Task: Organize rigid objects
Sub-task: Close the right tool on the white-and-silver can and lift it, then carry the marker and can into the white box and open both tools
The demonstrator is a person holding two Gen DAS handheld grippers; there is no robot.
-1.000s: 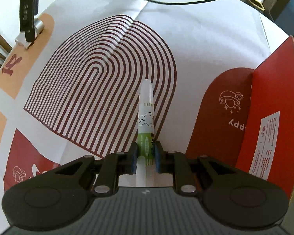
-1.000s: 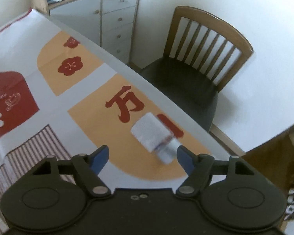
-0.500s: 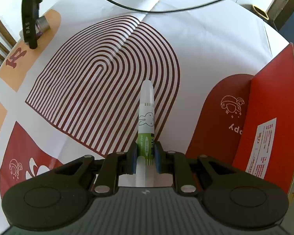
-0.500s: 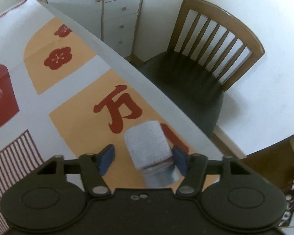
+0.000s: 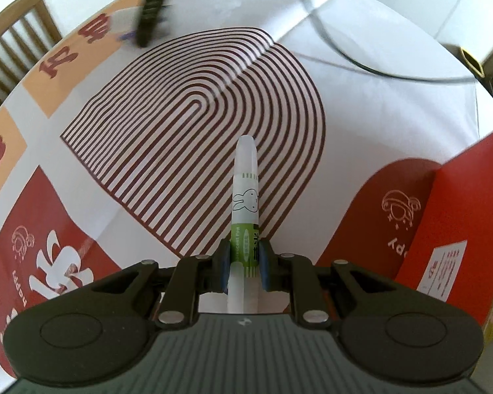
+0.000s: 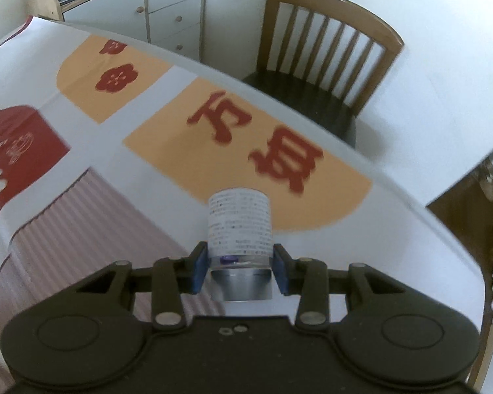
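The left gripper (image 5: 244,264) clamps a light, stiff pen (image 5: 245,210) at its label, while the right gripper (image 6: 240,267) closes around a small, slippery-looking bottle (image 6: 239,229) near its cap.

In the left wrist view the right claw (image 5: 148,29) is a dark motion-blurred streak cut off at the top edge, the red box (image 5: 460,239) runs off the right edge, and the small bottle's (image 6: 239,229) label print is unreadable.

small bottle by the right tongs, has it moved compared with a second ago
Yes. The small bottle has gone from lying on the orange patch to below its edge, between the closing right tongs.
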